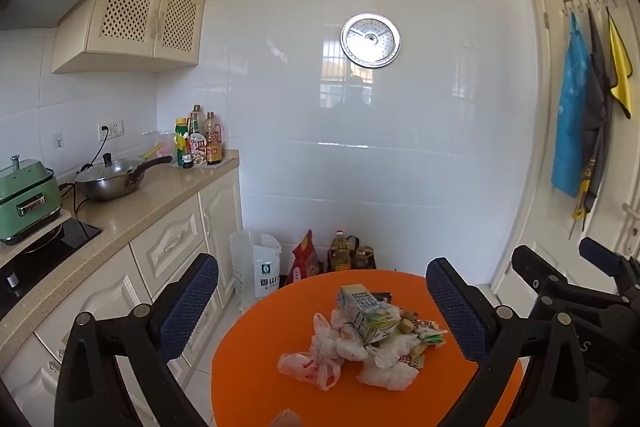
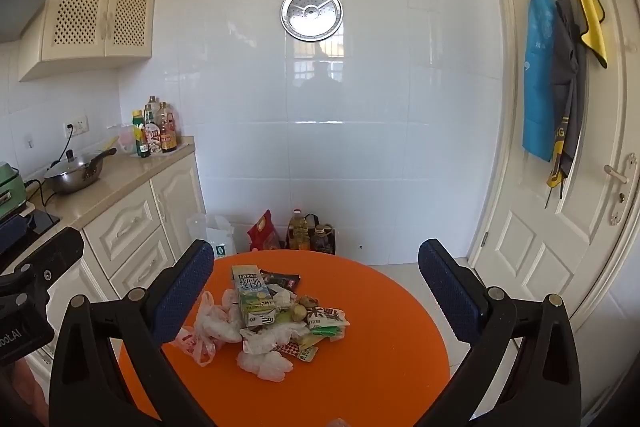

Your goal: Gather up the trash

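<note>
A pile of trash lies on a round orange table. On top rests a green and white milk carton. Around it lie crumpled white plastic bags, snack wrappers and a dark packet. My left gripper hangs open above the near side of the table, nothing between its blue pads. My right gripper is open too, held over the pile with empty jaws. The right gripper shows at the right edge of the left wrist view.
A kitchen counter runs along the left with a wok, a green appliance and sauce bottles. Bags and oil bottles stand on the floor by the tiled wall. A white door with hanging aprons is on the right.
</note>
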A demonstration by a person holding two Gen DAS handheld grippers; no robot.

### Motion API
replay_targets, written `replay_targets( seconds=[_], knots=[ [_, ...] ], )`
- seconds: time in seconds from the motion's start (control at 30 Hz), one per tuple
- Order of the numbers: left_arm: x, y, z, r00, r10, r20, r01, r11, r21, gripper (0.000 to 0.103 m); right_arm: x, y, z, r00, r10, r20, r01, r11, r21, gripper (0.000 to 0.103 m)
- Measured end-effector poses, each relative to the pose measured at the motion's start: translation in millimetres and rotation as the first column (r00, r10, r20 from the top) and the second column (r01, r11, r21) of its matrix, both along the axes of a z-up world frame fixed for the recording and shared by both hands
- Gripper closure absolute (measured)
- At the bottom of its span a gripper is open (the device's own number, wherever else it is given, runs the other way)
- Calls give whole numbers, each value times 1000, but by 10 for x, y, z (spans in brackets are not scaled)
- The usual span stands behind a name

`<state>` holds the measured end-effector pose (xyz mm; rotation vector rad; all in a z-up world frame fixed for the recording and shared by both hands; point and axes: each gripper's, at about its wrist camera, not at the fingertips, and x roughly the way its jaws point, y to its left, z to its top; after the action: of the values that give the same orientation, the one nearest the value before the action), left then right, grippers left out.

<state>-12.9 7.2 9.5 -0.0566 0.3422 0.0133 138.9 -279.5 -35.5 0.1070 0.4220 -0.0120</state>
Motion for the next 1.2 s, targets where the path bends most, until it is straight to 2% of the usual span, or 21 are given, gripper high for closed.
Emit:
replay_targets(
  seconds=[0.77, 1.2],
  knots=[
    [-33, -9, -16, 1000, -5, 19, 5, 1000, -14, 1, -62, 34, 108, 999, 9, 39, -9, 1000, -16, 0],
    [75, 22, -134, 999, 13, -32, -13, 1000, -15, 1, 31, 83, 31, 999, 32, 21, -31, 999, -12, 0]
  ],
)
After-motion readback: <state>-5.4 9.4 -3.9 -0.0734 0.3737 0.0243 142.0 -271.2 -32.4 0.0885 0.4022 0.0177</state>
